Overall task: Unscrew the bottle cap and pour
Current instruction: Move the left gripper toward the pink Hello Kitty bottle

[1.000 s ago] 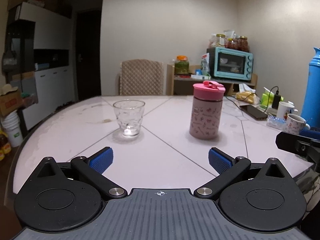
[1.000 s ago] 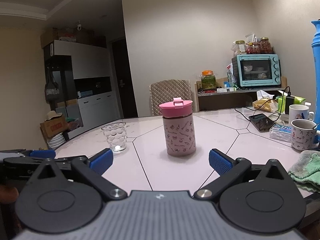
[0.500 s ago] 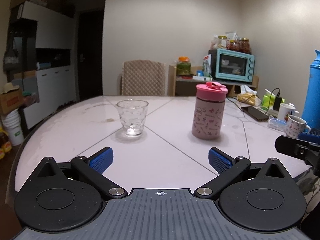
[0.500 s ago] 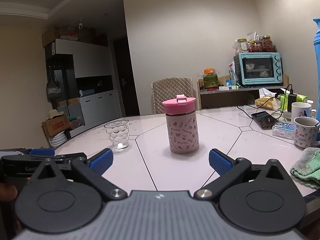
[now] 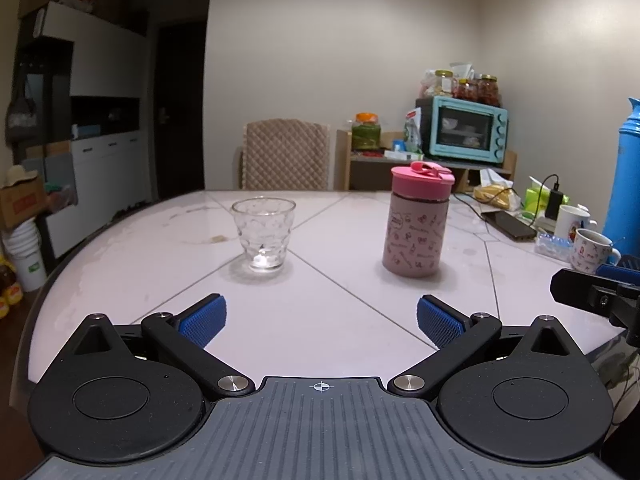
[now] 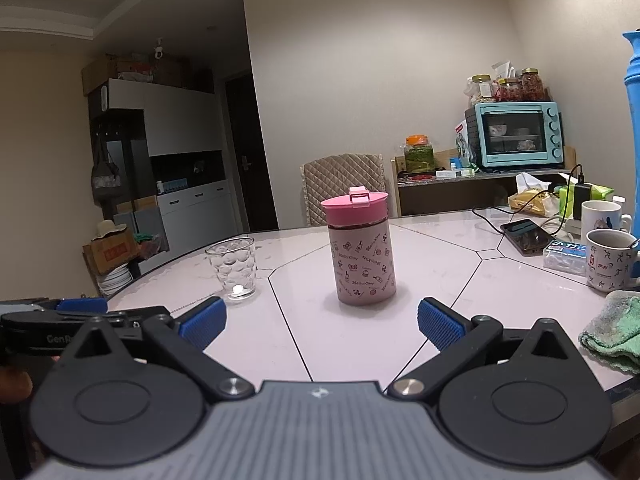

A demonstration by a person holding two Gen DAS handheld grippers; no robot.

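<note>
Right wrist view: my right tool [image 6: 322, 322] is spread wide, holding nothing, aimed at the pink bottle [image 6: 362, 254] standing upright mid-desk [image 6: 460, 280], cap [image 6: 356, 206] on top. My left tool [image 5: 320, 320] gapes empty too, near the desk's front edge; the glass [image 5: 263, 234] stands left of the bottle.

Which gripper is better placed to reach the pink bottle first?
Right. The pink bottle sits centred between the open right gripper; from the open left gripper it stands off to the right.
</note>
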